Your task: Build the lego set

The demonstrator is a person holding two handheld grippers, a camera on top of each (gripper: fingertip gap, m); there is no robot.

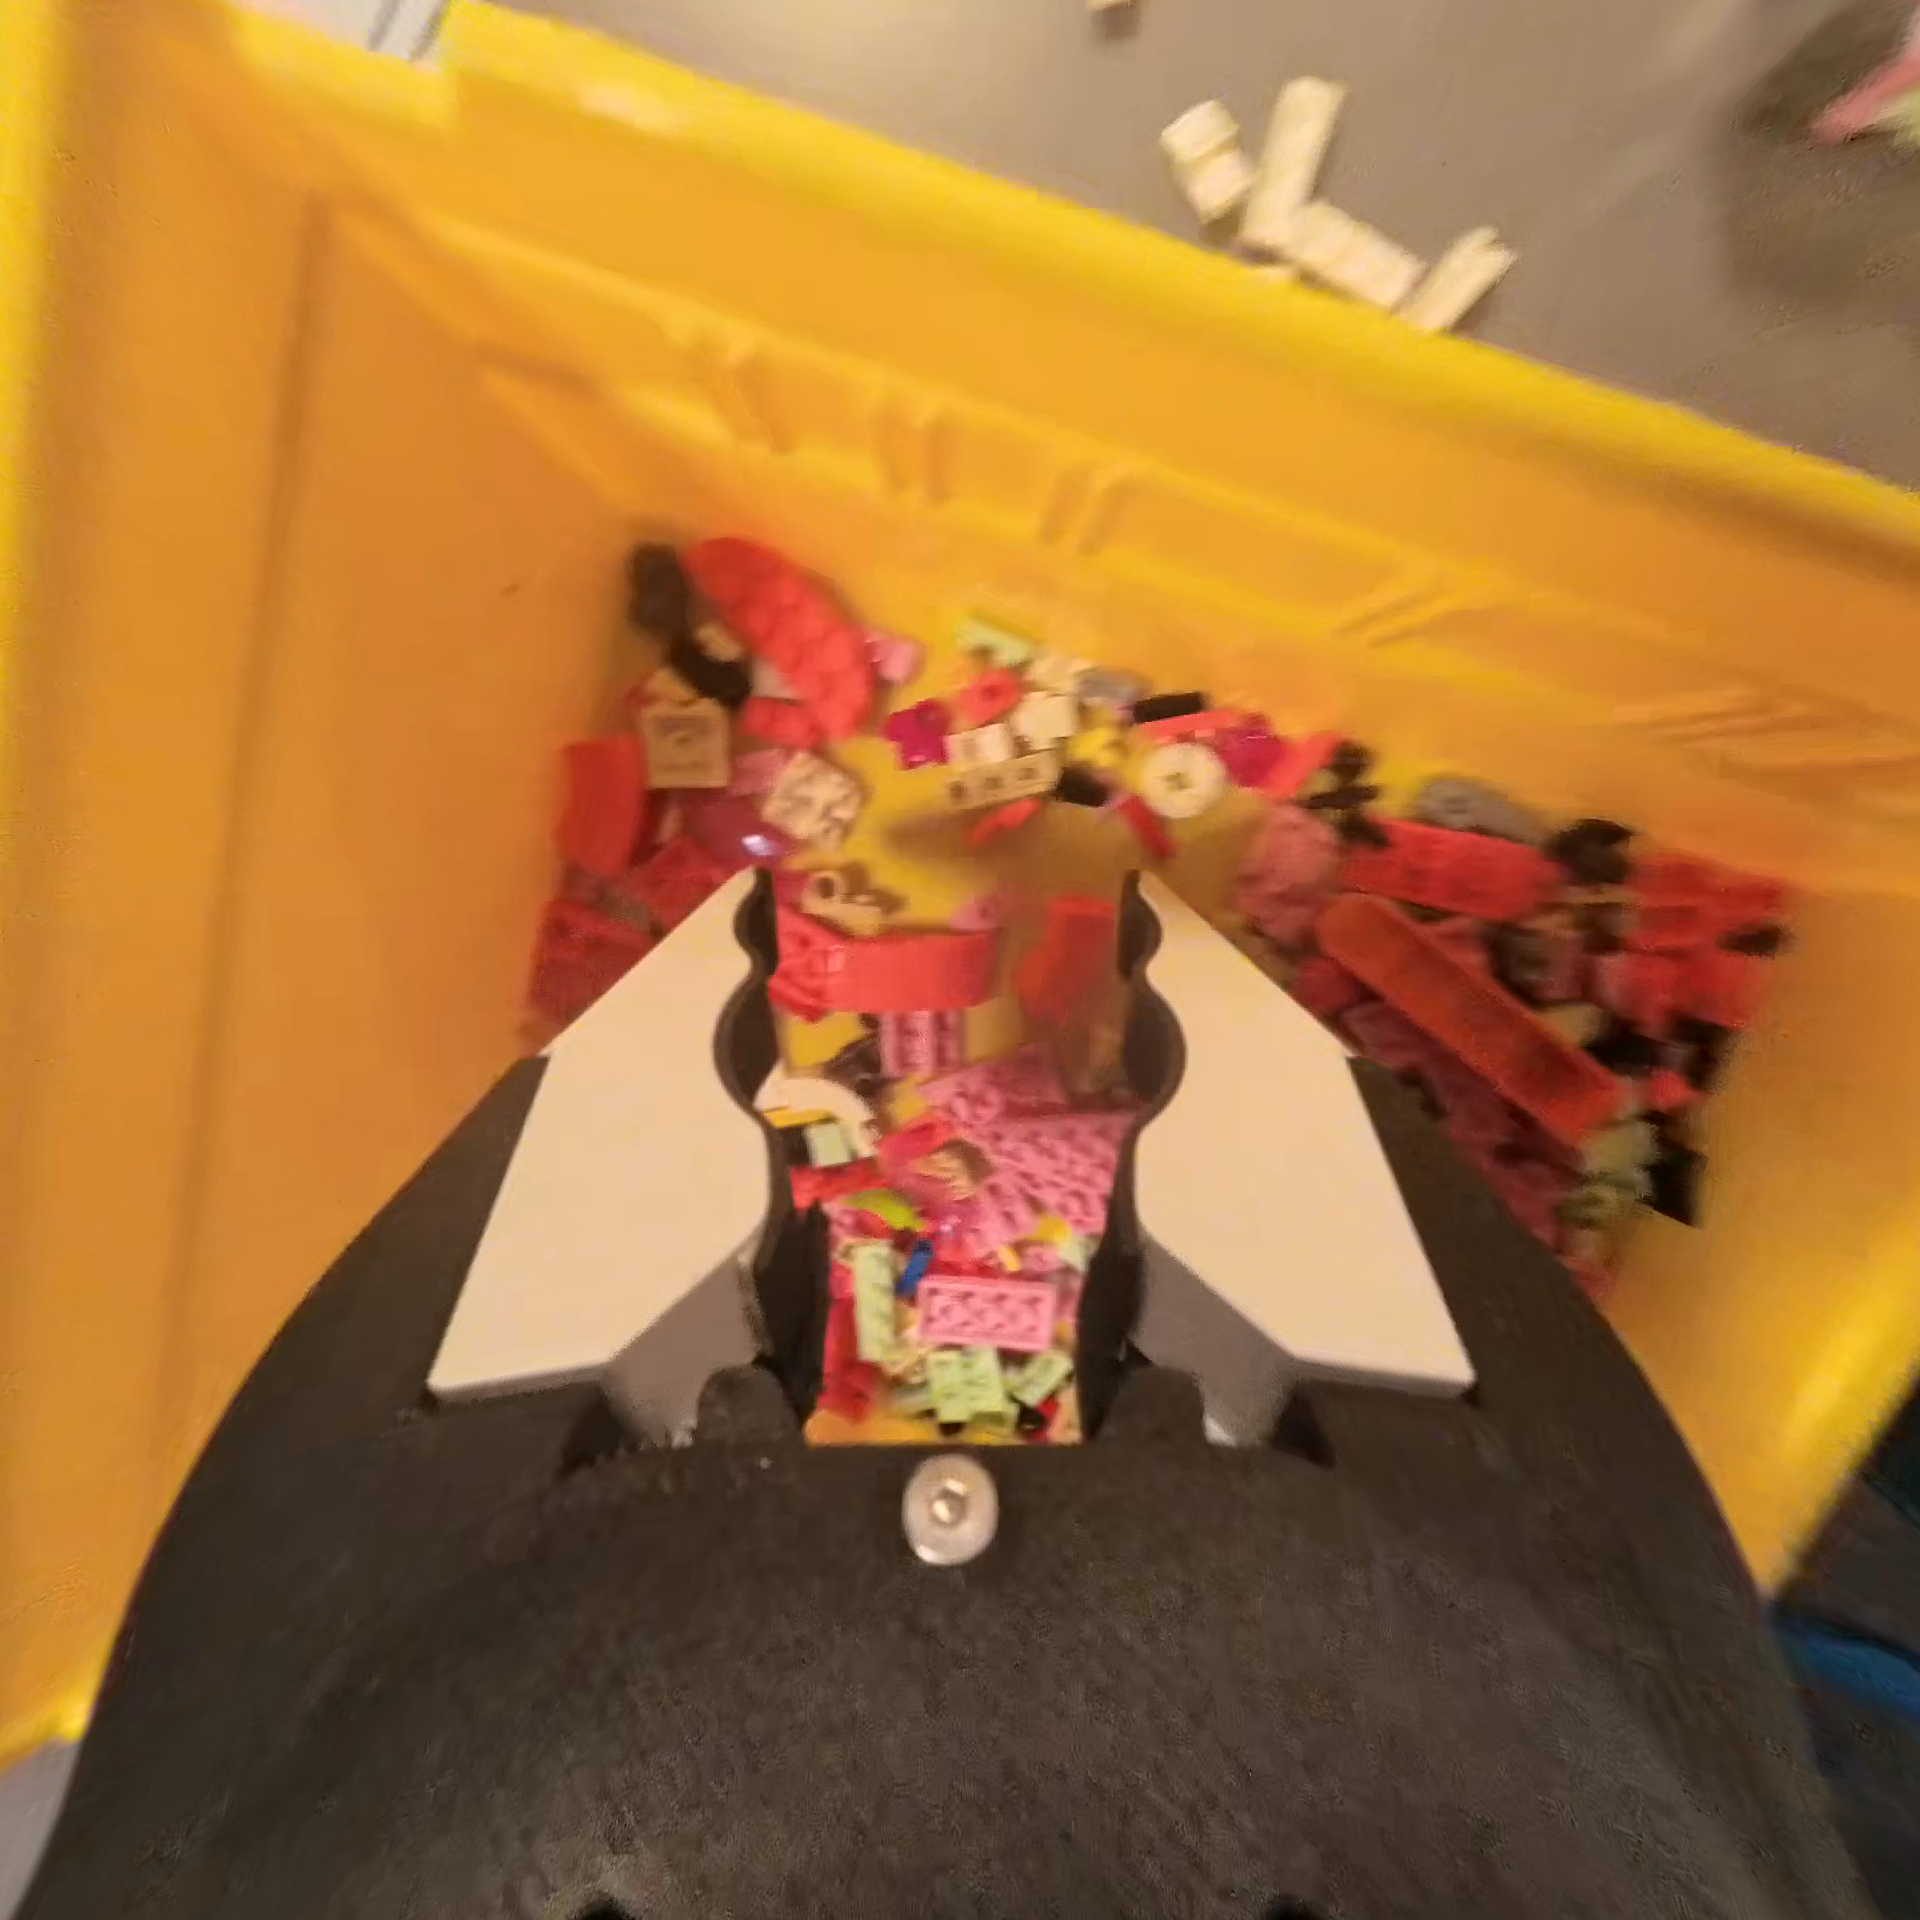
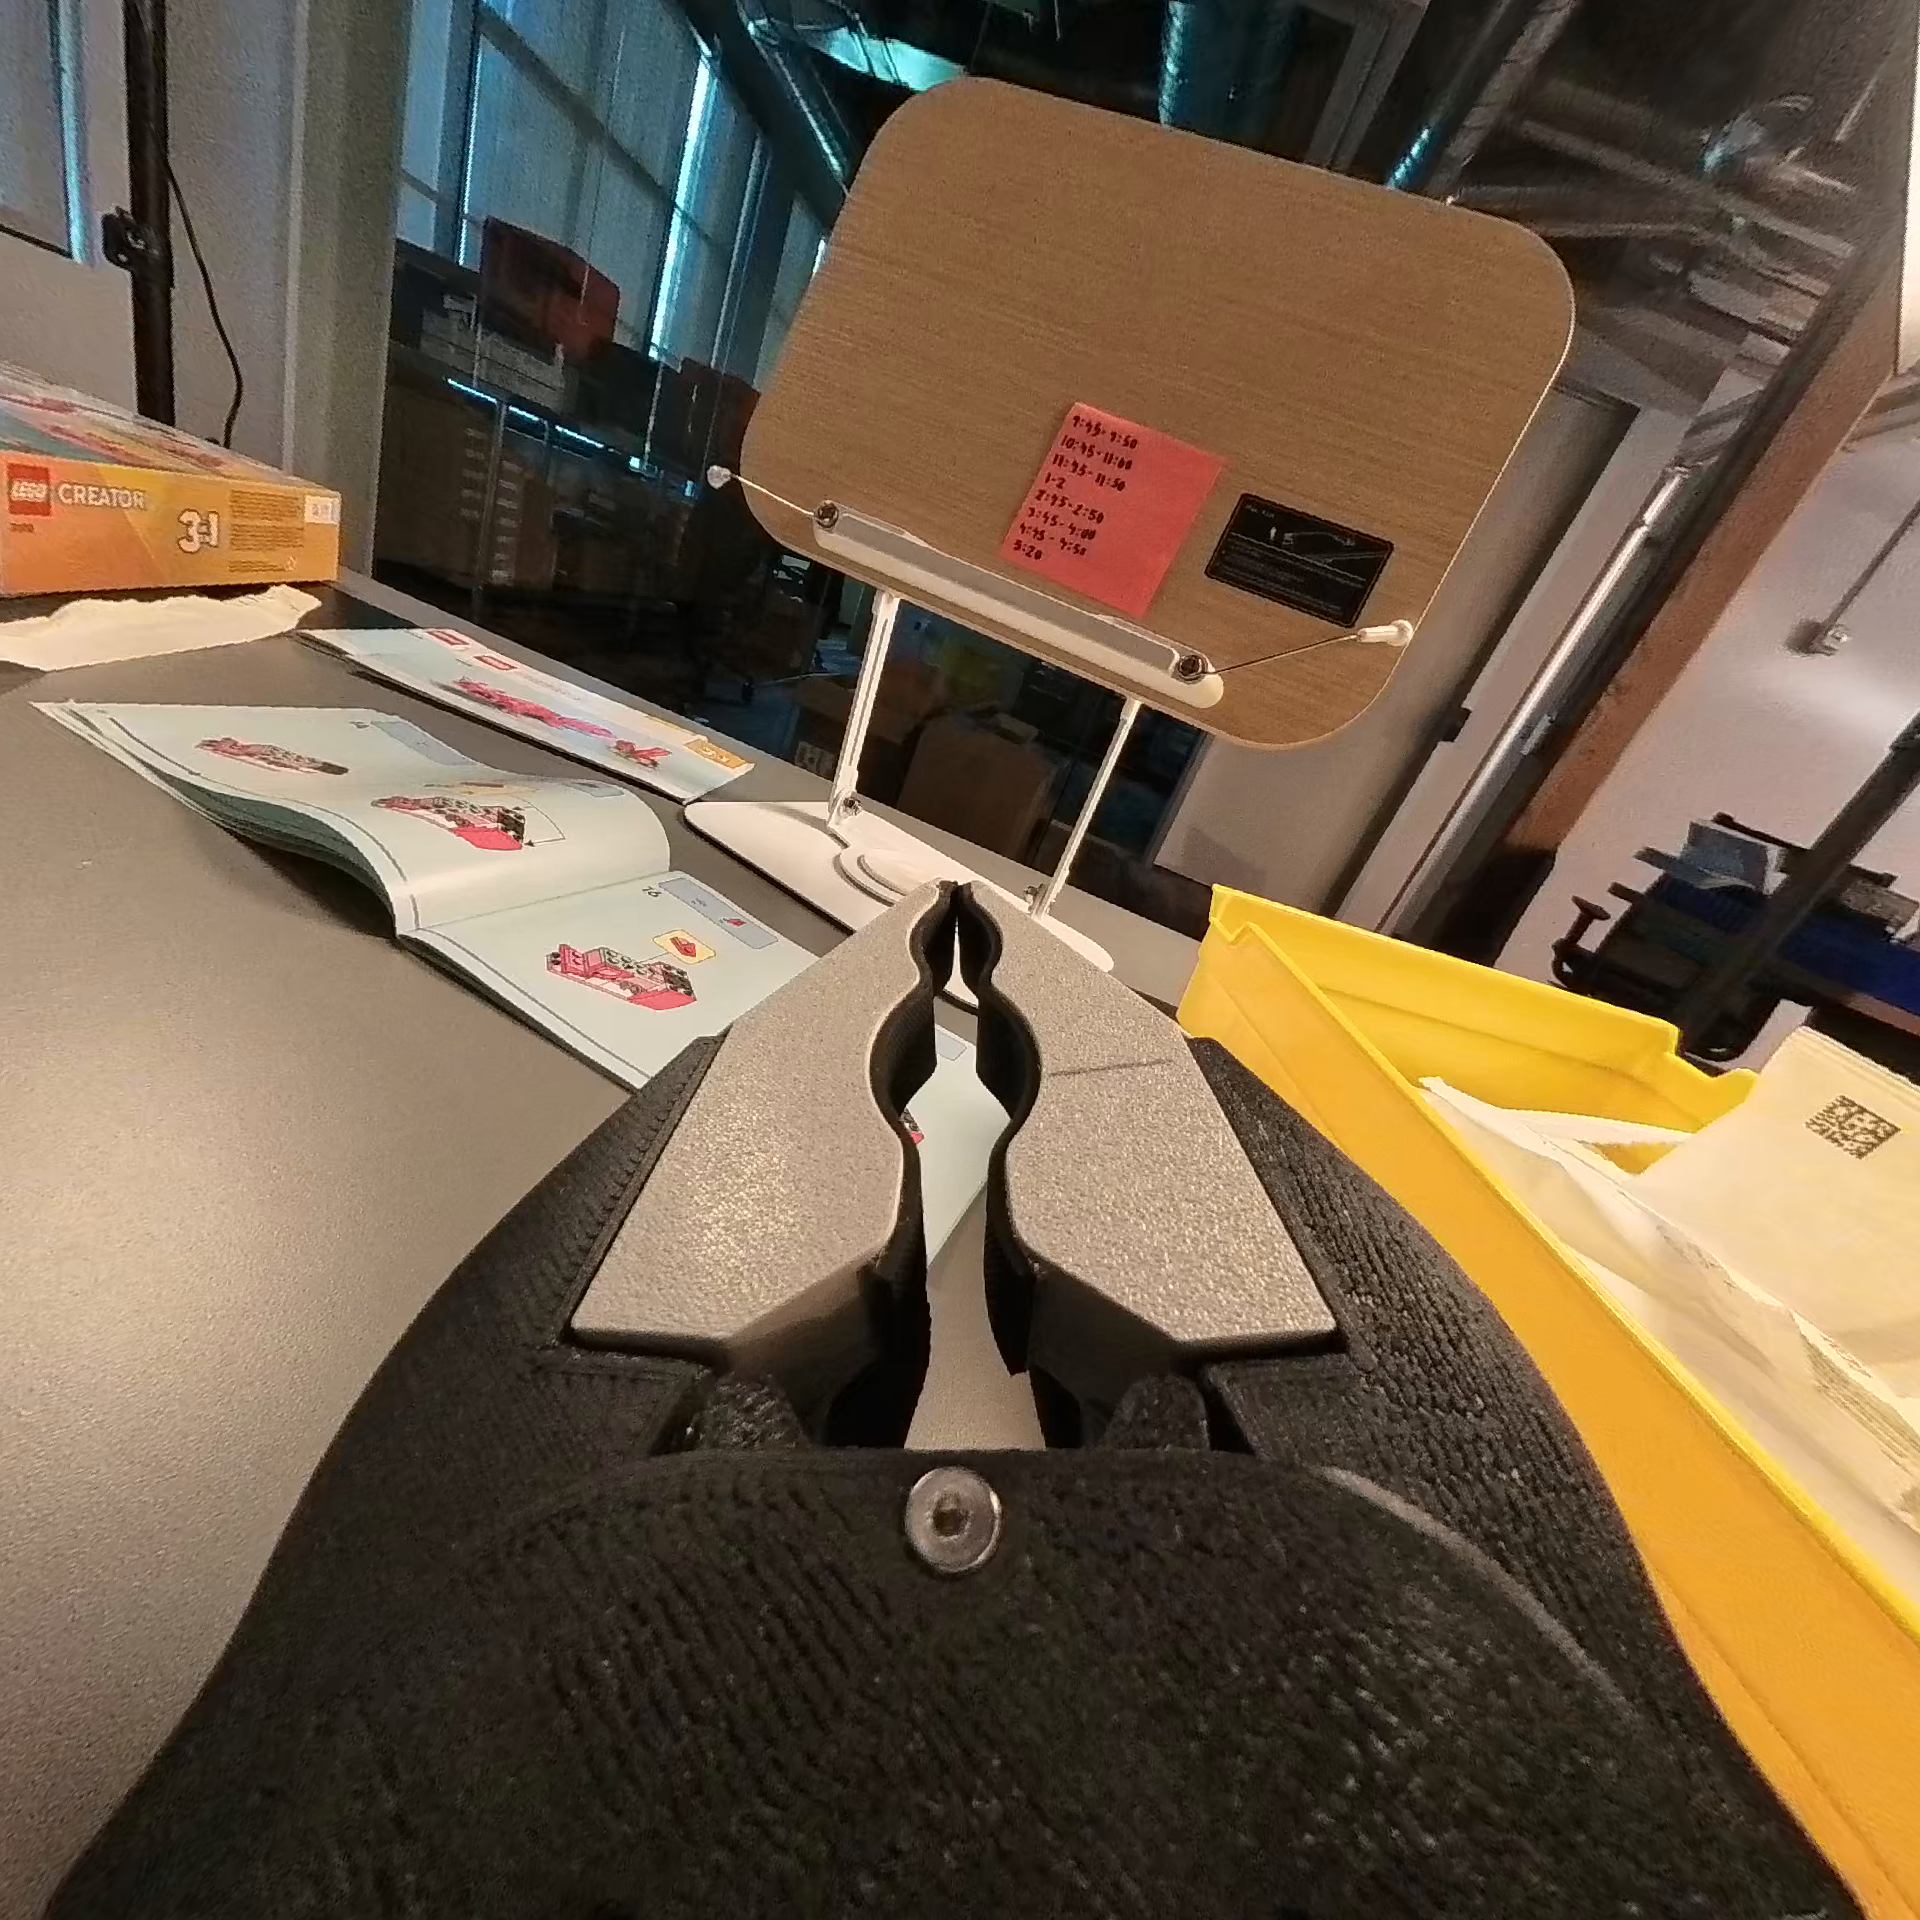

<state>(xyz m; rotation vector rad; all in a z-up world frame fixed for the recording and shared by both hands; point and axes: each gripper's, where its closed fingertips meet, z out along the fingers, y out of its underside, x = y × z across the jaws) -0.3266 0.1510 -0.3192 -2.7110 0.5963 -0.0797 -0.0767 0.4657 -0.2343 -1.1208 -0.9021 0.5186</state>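
Observation:
In the left wrist view my left gripper [image 1: 943, 883] is open above the inside of a yellow bin [image 1: 312, 623]. The bin holds a heap of small toy bricks [image 1: 1039, 1122], mostly red and pink, with some white, black and light green ones. A curved red piece [image 1: 894, 966] lies in the heap between my fingertips, and neither pad presses on it. The picture is blurred by motion. In the right wrist view my right gripper [image 2: 956, 894] is shut with nothing between its tips, low over a dark grey table [image 2: 208, 1143], pointing at a book stand.
An open instruction booklet [image 2: 499, 862] lies left of my right gripper, with a second booklet [image 2: 561, 707] and a toy set box [image 2: 156, 499] behind. A wooden book stand [image 2: 1143, 416] stands ahead. A second yellow bin [image 2: 1455, 1143] with paper bags [image 2: 1714, 1247] is at right. White pieces [image 1: 1320, 208] lie on the table beyond the brick bin.

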